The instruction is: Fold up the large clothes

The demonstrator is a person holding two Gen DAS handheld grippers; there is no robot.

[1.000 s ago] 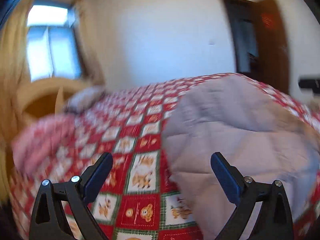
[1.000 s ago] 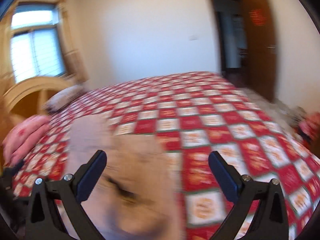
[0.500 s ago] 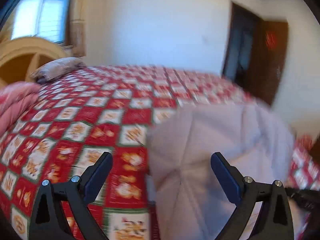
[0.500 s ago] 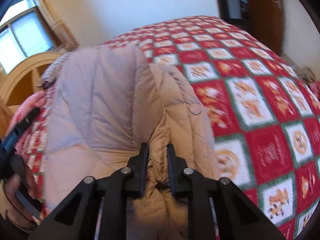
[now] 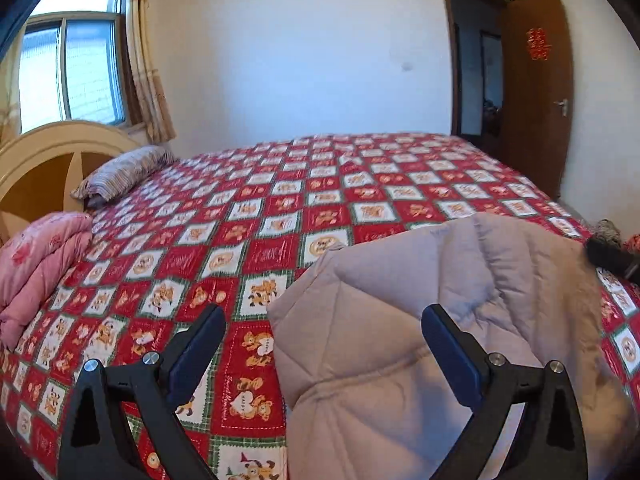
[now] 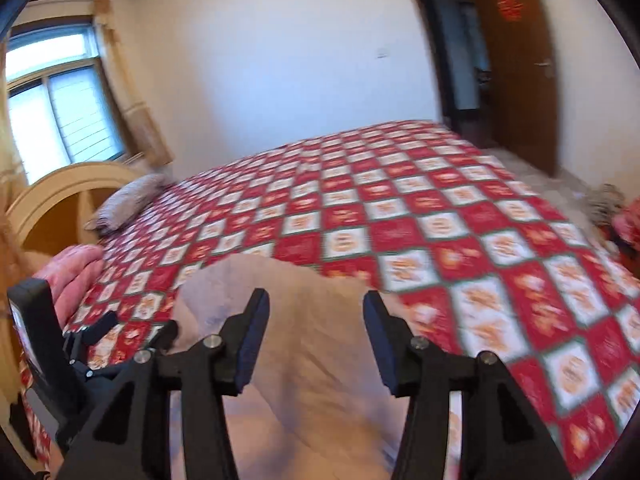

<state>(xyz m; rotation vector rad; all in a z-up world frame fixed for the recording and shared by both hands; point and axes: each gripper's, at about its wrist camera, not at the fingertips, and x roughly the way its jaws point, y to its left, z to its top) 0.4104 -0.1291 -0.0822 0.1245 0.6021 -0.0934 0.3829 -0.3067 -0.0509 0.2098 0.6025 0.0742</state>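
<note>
In the left wrist view, the left hand-held gripper [image 5: 323,340] has its two fingers wide apart and holds nothing. Between and behind them lies the padded coat [image 5: 440,320], a large quilted garment of pale grey-pink colour, on the near right part of the bed [image 5: 304,208]. The bed has a red and white checked cover with small bear pictures. A striped pillow [image 5: 124,170] rests near the headboard [image 5: 44,160], and a folded pink blanket [image 5: 38,260] lies at the left edge of the bed. Behind are a window [image 5: 72,72] and an open brown door [image 5: 536,92]. A dark part of the other tool shows at the right edge (it is too small to say more).

In the right wrist view, which is a little blurred, the right hand-held gripper [image 6: 316,336] also has its fingers apart, with a smaller gap, and nothing between them is gripped. The padded coat [image 6: 312,380] lies under and in front of the fingers, on the near side of the bed [image 6: 440,240]. The left hand-held gripper [image 6: 80,340] shows at the left edge, beside the coat.
</note>
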